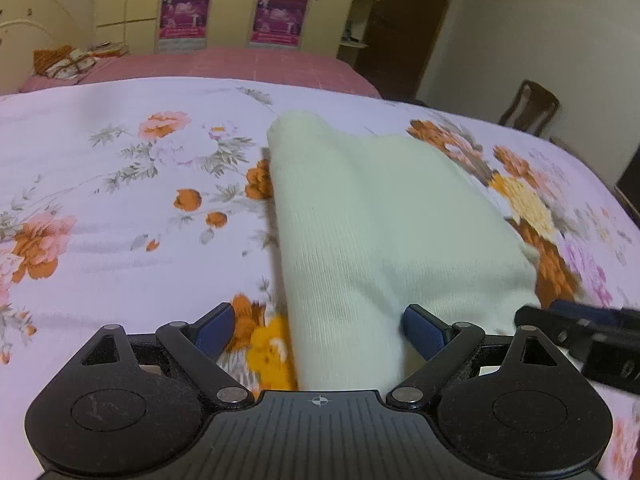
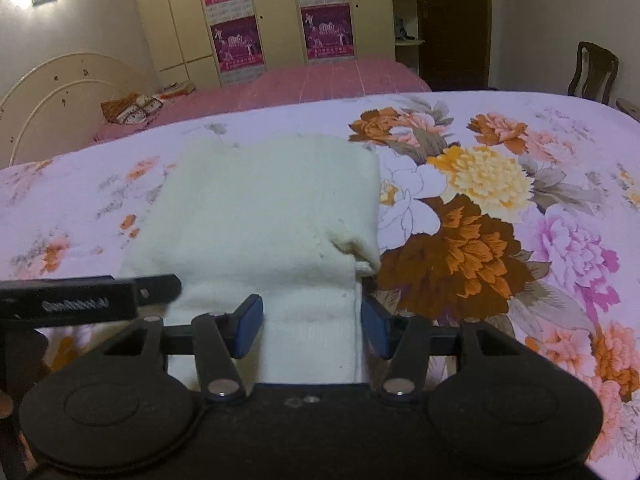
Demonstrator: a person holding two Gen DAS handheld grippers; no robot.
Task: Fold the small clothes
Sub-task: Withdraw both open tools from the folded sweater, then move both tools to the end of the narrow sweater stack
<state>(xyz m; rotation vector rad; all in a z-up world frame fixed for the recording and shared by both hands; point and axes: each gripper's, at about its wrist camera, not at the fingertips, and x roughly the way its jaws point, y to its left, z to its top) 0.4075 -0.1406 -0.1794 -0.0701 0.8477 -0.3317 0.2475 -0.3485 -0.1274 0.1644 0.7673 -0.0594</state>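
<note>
The left gripper (image 1: 320, 326) stands spread wide over the near end of the cream knit garment (image 1: 384, 216), its blue pads (image 1: 424, 330) clear of the cloth's edges as far as I can see; the right gripper (image 2: 312, 326) is half spread, the garment's hemmed corner between its pads (image 2: 250, 326), though whether they press on it I cannot tell; the garment lies folded on the floral bedsheet (image 1: 100, 200); behind it, a pink bed (image 2: 328, 76) and a wardrobe (image 2: 280, 12).

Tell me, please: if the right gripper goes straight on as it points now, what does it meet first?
Most likely the cream knit garment on the floral bedsheet; its near edge already lies between the right gripper fingers.
</note>
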